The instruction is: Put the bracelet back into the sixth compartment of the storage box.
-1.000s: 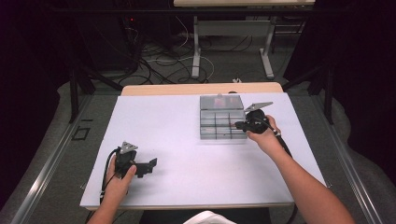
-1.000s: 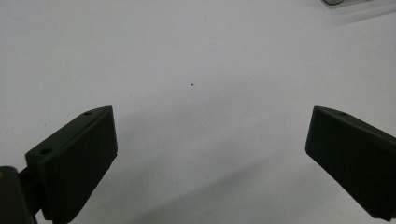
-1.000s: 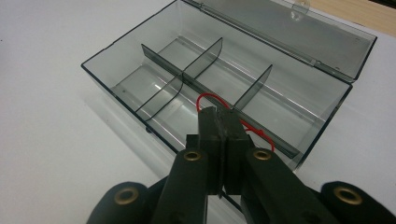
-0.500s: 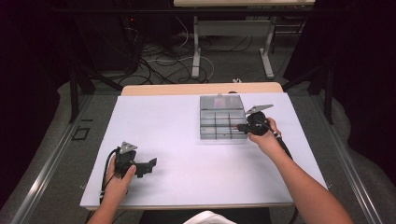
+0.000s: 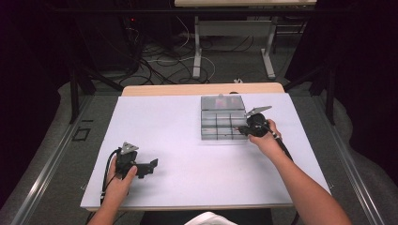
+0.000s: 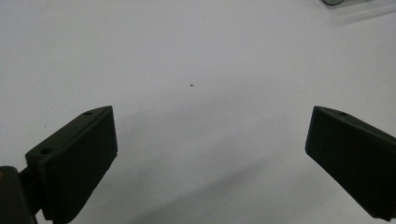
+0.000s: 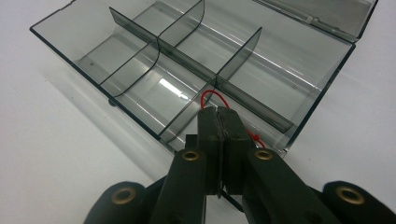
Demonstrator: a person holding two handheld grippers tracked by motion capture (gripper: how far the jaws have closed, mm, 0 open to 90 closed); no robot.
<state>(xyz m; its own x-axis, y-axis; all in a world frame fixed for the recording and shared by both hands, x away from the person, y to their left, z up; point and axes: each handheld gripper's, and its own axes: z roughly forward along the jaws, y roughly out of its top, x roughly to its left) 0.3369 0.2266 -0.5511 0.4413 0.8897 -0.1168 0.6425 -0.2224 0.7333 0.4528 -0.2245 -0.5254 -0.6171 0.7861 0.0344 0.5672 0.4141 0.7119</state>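
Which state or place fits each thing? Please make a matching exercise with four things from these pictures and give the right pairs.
Things:
1. left tongs
2. right tongs
3. red thread
4. clear box

States or places:
A. lid open, divided into compartments
B. jaws wide apart above the bare white table, holding nothing
C. jaws closed together at the near right compartment of the box
D. thin loop that rises from between closed jaws

Right pairs: 1-B, 2-C, 3-D, 4-A
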